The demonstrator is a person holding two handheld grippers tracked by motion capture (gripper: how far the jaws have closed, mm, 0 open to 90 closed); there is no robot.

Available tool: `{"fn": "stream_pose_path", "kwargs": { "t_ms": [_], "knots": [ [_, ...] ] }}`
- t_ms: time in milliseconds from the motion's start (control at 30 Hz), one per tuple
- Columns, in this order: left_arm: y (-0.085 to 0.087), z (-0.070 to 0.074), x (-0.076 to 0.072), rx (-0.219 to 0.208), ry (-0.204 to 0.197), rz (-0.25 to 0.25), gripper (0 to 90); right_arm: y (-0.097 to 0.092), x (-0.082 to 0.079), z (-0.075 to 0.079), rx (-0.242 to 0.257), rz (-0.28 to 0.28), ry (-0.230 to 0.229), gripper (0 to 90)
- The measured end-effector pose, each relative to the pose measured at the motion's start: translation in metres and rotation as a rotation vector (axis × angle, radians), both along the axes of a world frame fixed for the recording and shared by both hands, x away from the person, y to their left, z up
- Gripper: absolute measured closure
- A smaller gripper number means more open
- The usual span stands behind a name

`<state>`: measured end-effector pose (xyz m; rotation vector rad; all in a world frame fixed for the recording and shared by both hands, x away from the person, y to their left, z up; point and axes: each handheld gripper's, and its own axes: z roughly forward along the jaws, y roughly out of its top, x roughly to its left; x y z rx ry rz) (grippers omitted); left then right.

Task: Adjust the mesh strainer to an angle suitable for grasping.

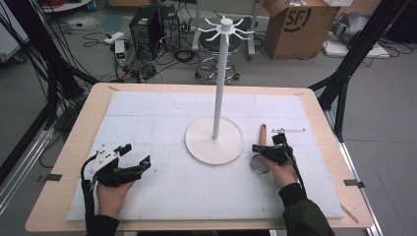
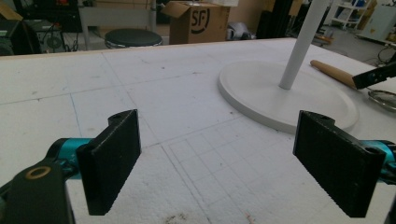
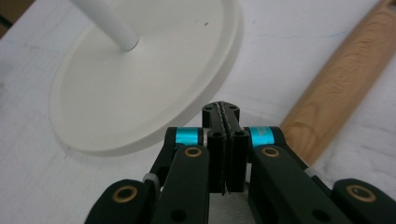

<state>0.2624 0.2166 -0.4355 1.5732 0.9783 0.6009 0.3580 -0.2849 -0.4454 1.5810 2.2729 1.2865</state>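
From the high view, the right gripper is seen beside the round metal strainer with a wooden handle, near the white round-based stand. In the left gripper view, the left gripper is spread wide, holding nothing. In the right gripper view, the jaws are pressed together, nothing visibly between them.

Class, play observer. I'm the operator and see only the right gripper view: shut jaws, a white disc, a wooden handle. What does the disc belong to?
Observer: It is the round base of a tall white stand with hook arms at its top.
Operator: What is the wooden handle attached to?
Observer: A round mesh strainer, lying on the table close beside the right gripper.
Operator: And the left gripper?
Observer: The left gripper rests open on the foam mat at the left, with nothing between its jaws.
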Motion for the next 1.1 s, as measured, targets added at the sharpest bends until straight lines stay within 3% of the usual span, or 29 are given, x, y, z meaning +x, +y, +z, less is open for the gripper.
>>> {"fn": "stream_pose_path", "kwargs": {
  "t_ms": [167,533,900,1033,1100],
  "knots": [
    [-0.003,0.001,-0.002,0.004,0.0,-0.001,16.0,0.009,-0.003,-0.003,-0.077,0.023,0.028,89.9],
    [-0.003,0.001,-0.007,-0.004,-0.005,-0.026,16.2,-0.002,-0.006,-0.001,-0.073,-0.022,0.062,89.9],
    [0.001,0.002,-0.011,-0.01,-0.004,-0.01,16.5,-0.017,-0.016,0.0,-0.117,-0.042,0.049,90.0],
    [0.001,0.002,-0.012,-0.008,-0.001,-0.014,16.7,-0.028,-0.02,0.0,-0.114,-0.072,0.05,89.9],
    [0.0,0.002,-0.012,-0.005,-0.003,-0.012,16.8,-0.035,-0.022,-0.001,-0.088,-0.081,0.061,90.0]
  ]
}}
